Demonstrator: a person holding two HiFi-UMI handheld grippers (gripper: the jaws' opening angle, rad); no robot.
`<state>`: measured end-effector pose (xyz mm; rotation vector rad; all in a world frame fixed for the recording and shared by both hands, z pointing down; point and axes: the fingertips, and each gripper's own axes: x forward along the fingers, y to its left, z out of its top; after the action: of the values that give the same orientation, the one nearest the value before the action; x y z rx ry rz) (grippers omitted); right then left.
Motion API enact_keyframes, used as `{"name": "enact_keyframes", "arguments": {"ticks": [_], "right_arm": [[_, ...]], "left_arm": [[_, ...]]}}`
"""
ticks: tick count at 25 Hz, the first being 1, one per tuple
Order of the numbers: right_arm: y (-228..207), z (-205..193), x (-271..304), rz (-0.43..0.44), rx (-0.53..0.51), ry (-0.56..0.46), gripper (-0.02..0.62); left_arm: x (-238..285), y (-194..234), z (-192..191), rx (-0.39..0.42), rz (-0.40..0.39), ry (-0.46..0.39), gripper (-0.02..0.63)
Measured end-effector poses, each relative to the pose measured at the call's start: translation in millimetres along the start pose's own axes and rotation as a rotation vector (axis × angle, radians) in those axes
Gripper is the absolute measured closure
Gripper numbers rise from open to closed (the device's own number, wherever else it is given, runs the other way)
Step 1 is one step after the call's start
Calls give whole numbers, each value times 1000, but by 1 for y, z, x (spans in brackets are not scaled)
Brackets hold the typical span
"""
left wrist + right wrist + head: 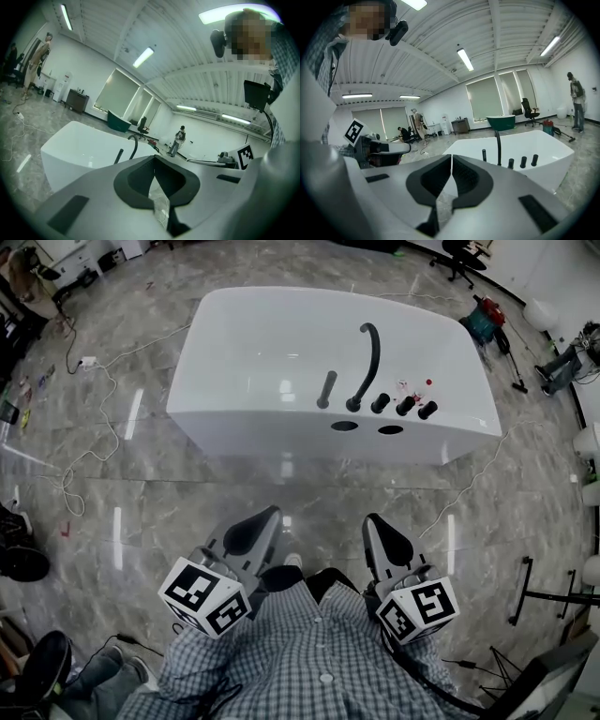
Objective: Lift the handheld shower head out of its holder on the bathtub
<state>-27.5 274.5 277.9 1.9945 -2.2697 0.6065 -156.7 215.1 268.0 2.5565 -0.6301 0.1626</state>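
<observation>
Two grippers sit nearest, low in the head view: left gripper (pixel 255 524) at 7 o'clock, right gripper (pixel 382 532) at 5, each w/ jaw tips pressed together on nothing. Hands are hidden under the checked shirt (pixel 309 652). At 12 o'clock, well apart from both, stands 1 white bathtub (pixel 272 352). On its deck is 1 handheld shower head (pixel 326 390), a short black stick standing upright at 9 o'clock of 1 curved spout (pixel 370 357). 3 black knobs (pixel 405 406) sit at 4 o'clock of the spout, w/ 2 dark ovals (pixel 344 426) at 6. 1 white cable (pixel 89 451) loops over the floor at 9. Holder itself is too small to tell.
</observation>
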Motion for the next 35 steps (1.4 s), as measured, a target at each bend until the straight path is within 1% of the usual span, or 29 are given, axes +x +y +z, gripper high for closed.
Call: {"name": "enact_keyframes", "arguments": {"ticks": [8,15,22,28,35], "right_arm": [[-11,8,25,-7,9,13,577],[-41,18,54,8,5,19,577],[-81,48,102,62,-12,22,577],[-113,74,141,111,-36,23,577],[-159,91,164,150,-55,25,577]], "left_arm": [[13,17,13,14,7,4,604],[41,28,18,15,39,4,604],[90,45,46,13,81,-11,604],[131,58,72,16,114,-52,604],[183,60,92,21,149,-73,604]]}}
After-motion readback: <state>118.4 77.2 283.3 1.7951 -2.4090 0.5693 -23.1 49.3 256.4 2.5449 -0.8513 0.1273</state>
